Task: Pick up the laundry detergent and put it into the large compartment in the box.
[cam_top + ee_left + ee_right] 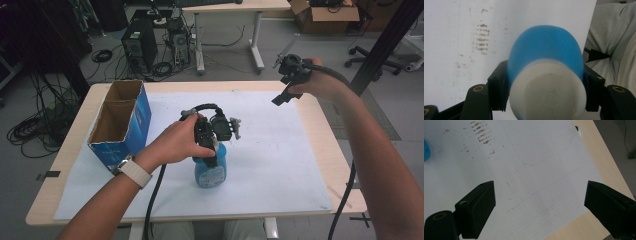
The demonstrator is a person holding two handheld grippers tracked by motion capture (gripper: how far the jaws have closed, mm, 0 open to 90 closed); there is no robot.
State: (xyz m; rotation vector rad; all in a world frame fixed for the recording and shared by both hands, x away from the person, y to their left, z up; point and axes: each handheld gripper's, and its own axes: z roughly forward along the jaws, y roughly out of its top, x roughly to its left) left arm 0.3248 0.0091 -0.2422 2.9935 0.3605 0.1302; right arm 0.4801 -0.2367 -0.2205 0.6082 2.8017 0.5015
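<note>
Gripping the blue bottle just under its white cap, the left gripper has its jaws closed against both sides of the neck, as the left gripper view shows from above. In the high view the bottle stands upright on the white sheet covering the surface, near the middle of the near edge, with the left hand wrapped over the gripper. My judgement is that the hold is high and narrow, on a smooth rounded shoulder, so the bottle could slip or swing and tip if it is lifted fast or at a slant; a squeeze too light would let it drop back onto the sheet. A pale label on the bottle's front carries dark print, too small to read. Farther back and toward the left edge stands an open blue cardboard box with two compartments, well apart from the bottle; its side printing cannot be read either. Farthest off, above the far right corner, the right gripper is held in the air, its jaws wide apart and holding nothing, looking down on stained paper in the right gripper view.
</note>
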